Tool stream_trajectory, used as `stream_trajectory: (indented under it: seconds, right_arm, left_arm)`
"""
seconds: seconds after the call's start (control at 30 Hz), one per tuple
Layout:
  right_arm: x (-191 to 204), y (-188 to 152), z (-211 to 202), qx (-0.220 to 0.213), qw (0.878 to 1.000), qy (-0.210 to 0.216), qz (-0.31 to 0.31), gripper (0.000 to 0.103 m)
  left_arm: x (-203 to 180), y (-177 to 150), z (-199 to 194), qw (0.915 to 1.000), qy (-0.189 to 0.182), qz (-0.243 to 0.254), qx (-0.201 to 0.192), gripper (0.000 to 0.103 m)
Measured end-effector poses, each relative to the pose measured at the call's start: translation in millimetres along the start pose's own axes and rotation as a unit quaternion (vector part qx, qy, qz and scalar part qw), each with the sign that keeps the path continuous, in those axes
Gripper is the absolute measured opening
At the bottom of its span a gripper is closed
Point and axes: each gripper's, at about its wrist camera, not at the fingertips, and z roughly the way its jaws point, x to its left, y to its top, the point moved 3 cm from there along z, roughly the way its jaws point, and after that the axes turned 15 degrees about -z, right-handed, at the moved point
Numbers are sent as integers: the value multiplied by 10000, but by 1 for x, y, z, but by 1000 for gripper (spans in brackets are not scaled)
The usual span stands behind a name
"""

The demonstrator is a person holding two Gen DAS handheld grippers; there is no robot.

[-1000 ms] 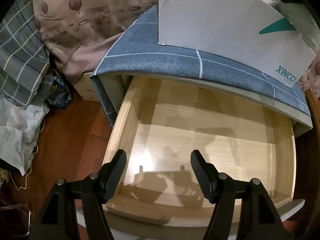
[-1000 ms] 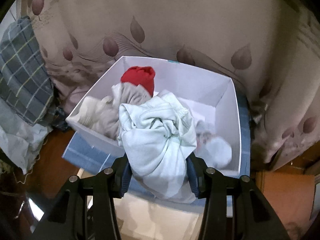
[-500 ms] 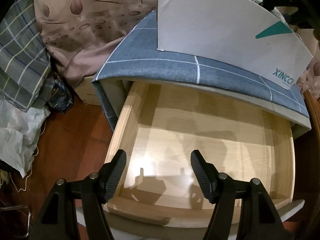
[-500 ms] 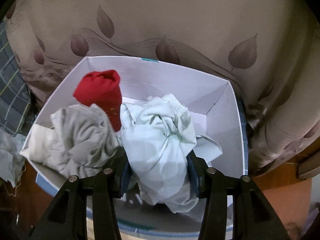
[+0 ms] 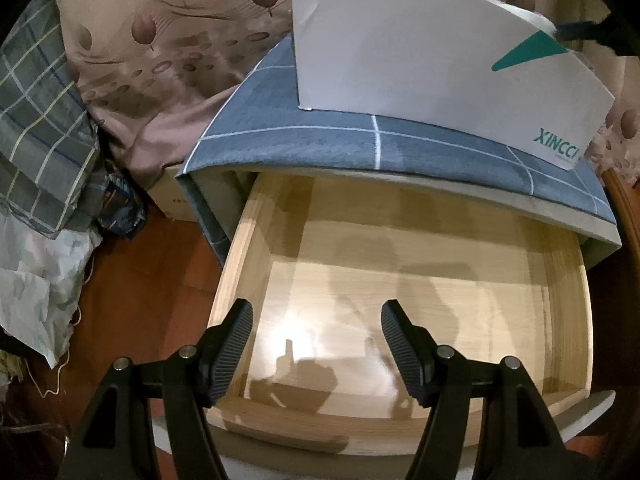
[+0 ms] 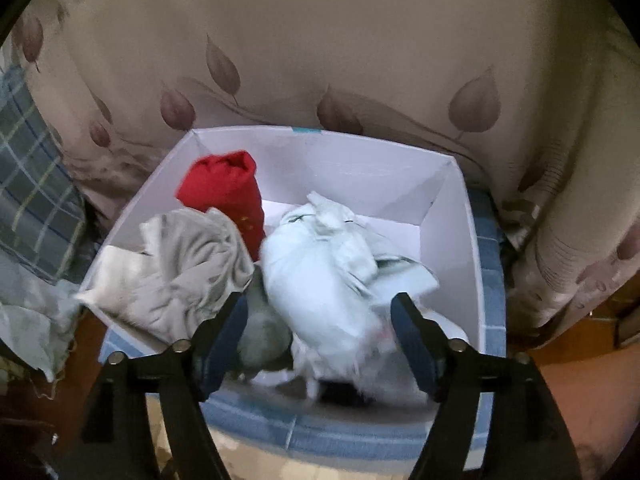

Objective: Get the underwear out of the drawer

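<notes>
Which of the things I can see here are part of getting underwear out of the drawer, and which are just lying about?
Part of the job:
- drawer, pulled open, nothing visible in it
- pale underwear, between the opening jaws of the right hand-held gripper
- white box with red piece and grey piece

Lying about:
- leaf-print bedding
- plaid cloth

This was a bedroom in a home. A bedspread [image 6: 360, 60] printed with brown leaves hung at the far side, with a plaid blanket [image 5: 36, 120] bunched at the left. Near it stood a bedside cabinet [image 5: 320, 148] under a blue checked cover, on a reddish wooden floor [image 5: 152, 280].
</notes>
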Motion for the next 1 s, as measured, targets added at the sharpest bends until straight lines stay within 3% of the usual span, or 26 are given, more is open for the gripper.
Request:
stream_trajectory:
  seconds: [0.17,0.4,0.6,0.7,1.0]
  right_arm:
    - [2,-22,-52,-229,9994,241,123,89]
    - [16,-99,-105,-433,9974,372,449,97]
    - [38,-180,-97,-444,9962,-33,742,98]
    - [48,-210,-79,-215,9961,-95,848,98]
    - [67,-248,-44,159,9958,-78,902,98]
  left_arm:
    - [-4,-2,-4,9999,-67,105,-62,69]
    - [-10,-6,-13,9993,-141,275,-188,69]
    - [-12,-12,-26,9983,-159,392,-391,69]
    - [-10,-14,-31,9983,-202,344,-430,69]
    - [-12,-28,-44,9972,-221,453,-560,69]
